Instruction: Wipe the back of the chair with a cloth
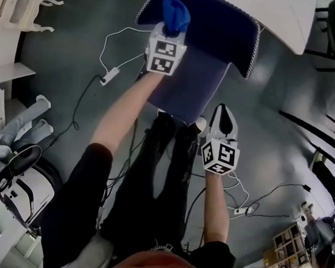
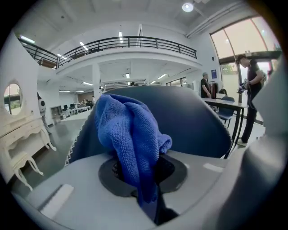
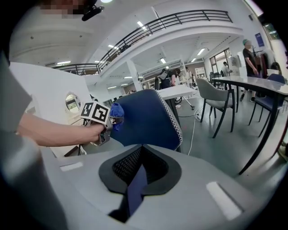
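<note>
Blue cloth (image 1: 176, 12): bunched, clamped in the fingers of the left gripper (image 1: 168, 31), lying against the dark blue chair back (image 1: 213, 24) near its edge. Right gripper (image 1: 223, 113): fingers closed together, holding nothing, well apart from the chair back, toward the person.

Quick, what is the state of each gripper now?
Left gripper: shut on the cloth.
Right gripper: shut, holding nothing.
</note>
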A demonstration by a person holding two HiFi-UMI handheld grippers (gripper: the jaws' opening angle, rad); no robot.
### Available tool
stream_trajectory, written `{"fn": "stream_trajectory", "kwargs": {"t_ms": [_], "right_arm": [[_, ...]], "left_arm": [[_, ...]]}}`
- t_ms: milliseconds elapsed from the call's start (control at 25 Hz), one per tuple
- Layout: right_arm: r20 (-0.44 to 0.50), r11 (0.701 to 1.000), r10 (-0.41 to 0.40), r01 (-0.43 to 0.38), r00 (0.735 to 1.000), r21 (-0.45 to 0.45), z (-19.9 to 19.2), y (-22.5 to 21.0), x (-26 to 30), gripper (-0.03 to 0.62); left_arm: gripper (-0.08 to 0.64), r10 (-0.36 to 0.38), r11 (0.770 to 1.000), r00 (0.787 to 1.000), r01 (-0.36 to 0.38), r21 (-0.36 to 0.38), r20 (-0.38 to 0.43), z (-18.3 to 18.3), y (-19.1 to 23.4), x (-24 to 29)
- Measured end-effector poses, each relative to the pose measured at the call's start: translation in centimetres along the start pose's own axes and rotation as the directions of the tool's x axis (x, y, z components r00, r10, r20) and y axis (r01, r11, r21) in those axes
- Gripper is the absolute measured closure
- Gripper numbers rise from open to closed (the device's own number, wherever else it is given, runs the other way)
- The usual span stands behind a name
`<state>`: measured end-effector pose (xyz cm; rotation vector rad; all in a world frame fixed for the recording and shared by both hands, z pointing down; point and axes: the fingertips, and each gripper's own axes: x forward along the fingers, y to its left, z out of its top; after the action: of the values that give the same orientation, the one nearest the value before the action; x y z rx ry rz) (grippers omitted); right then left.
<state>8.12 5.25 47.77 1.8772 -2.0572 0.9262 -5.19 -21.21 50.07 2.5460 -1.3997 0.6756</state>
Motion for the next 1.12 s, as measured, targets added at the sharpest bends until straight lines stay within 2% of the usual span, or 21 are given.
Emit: {"fn": "stream_trajectory", "kwargs": {"t_ms": [160,360,800,1040,1120], "right_arm": [[-0.012,1.000,0.005,-0.005,1.000,-0.011,-0.4,0.1,0.7,0.589],[-0.019,1.000,-0.007,0.007,1.000,-0.008,-0.8,-0.2,0.9,0.589],[-0.020,0.999,-0.044,0.044,0.999,0.013,-1.6,-2.9,-0.7,0.589],[-0.015,0.998,-0.058,0.059,0.998,0.026,-2.0,-4.3,-1.8,0.589],[-0.013,0.997,-0.072,0.072,0.997,0.034,-2.0,-4.9,-2.3,0.589]], "left_arm": [[0.502,0.043,0.998,0.998,-0.041,0.050,-0.043,-2.0,3.6,0.7],[0.502,0.033,0.996,0.998,-0.028,0.082,-0.062,-3.3,3.3,1.5],[0.502,-0.121,0.989,0.992,0.124,0.081,-0.039,-2.3,-7.2,3.9],[0.502,-0.243,0.957,0.968,0.250,0.149,-0.063,-1.8,-14.8,4.4],[0.502,-0.271,0.949,0.960,0.279,0.146,-0.067,-1.6,-17.0,4.6]]}}
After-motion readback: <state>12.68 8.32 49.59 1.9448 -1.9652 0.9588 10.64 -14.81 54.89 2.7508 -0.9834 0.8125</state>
